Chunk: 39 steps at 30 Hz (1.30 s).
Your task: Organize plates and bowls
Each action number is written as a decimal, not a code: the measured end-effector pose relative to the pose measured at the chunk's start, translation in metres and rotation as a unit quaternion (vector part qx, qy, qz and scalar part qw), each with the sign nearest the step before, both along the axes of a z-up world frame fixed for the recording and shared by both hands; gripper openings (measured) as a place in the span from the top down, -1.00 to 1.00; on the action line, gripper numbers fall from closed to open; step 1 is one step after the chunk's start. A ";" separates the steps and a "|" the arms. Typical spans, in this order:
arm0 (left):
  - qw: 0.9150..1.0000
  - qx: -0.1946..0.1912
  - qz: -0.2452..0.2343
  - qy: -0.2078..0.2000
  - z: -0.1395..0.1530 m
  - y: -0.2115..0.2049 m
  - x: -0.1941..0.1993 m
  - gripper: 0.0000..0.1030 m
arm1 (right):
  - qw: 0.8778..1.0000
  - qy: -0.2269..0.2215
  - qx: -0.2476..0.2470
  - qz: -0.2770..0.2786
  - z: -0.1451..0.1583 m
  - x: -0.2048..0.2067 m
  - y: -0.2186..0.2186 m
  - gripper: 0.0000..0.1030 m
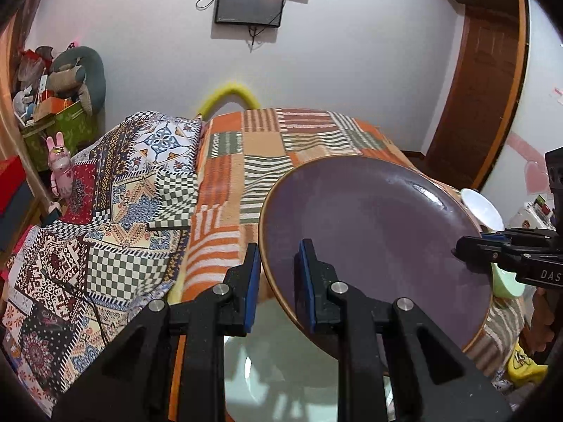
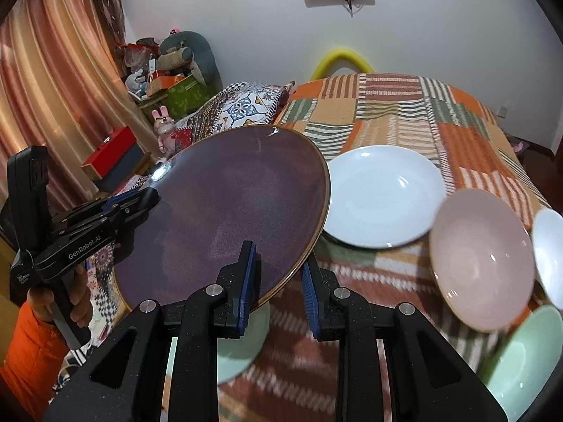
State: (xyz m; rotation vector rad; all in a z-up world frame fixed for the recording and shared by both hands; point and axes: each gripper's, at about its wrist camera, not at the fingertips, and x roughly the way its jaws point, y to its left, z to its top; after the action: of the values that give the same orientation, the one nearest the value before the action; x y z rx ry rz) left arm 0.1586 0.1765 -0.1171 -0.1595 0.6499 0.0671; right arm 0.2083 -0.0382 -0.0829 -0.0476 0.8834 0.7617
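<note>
left wrist view: holding a purple plate (image 1: pixel 373 232) off a striped bedspread (image 1: pixel 239 161), left gripper (image 1: pixel 279 281) fingers straddling its rim, right gripper (image 1: pixel 468 249) clamping the opposite edge. right wrist view: lying ahead and right of the right gripper (image 2: pixel 278 285), a white plate (image 2: pixel 383 193), pink bowl (image 2: pixel 482 256).

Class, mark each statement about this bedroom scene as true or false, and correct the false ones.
1. The purple plate has its rim between the fingers of the left gripper and of the right gripper. True.
2. The white plate lies on a bare wooden table. False: it lies on the striped bedspread.
3. In the right wrist view, the pink bowl is right of the white plate. True.
4. The wall screen shows a bright picture. False: it is dark.
</note>
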 end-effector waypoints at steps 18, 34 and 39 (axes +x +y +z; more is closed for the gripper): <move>0.999 0.000 -0.045 0.007 -0.003 -0.086 -0.043 0.59 | 0.999 0.009 0.017 -0.038 -0.011 -0.054 -0.091 0.57; 0.997 -0.006 -0.079 0.026 -0.040 -0.128 -0.034 0.59 | 0.998 0.028 0.011 -0.063 -0.044 -0.070 -0.136 0.56; 0.995 -0.017 -0.085 0.044 -0.055 -0.133 -0.024 0.59 | 0.997 0.039 0.005 -0.071 -0.054 -0.066 -0.142 0.56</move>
State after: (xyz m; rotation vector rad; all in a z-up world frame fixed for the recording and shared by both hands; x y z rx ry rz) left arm 0.1343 0.0436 -0.1718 -0.1337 0.7505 -0.1002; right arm 0.1420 -0.1800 -0.1373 0.0540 0.9471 0.6382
